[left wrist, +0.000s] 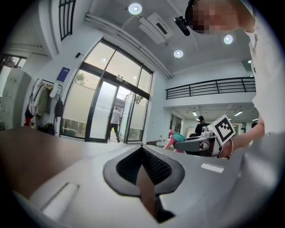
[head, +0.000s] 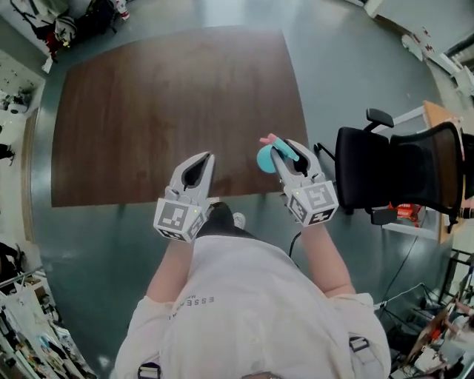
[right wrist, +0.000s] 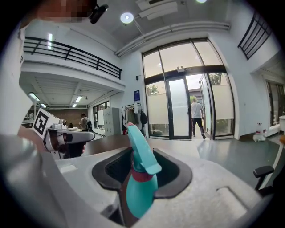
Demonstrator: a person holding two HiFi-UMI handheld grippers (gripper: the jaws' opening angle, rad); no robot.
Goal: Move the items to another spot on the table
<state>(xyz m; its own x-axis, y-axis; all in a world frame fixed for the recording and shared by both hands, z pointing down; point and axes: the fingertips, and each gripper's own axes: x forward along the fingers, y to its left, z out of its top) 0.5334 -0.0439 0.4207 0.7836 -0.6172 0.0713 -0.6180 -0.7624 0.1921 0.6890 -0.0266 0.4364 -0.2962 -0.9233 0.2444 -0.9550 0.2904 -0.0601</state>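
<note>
Right gripper (head: 280, 152) is holding the spray bottle (head: 265, 158), left gripper (head: 201, 161) is hanging empty.
Head view: the teal bottle is sitting in the right jaws above the table (head: 148, 111), by its near right corner; the left gripper is hovering over the near edge. Left gripper view: jaws are meeting at the tips, nothing between. Right gripper view: pads are clamping the bottle's body below the pink collar. It's probably light, smooth plastic and a bit slippery, so I'm reckoning the body is the place to grip, not the trigger.

I see bright, even light from round white ceiling lamps (left wrist: 135, 8) and tall glass entrance doors (right wrist: 182, 107). The edges bow like a fisheye, and the left gripper (left wrist: 142, 153) blurs up close.
</note>
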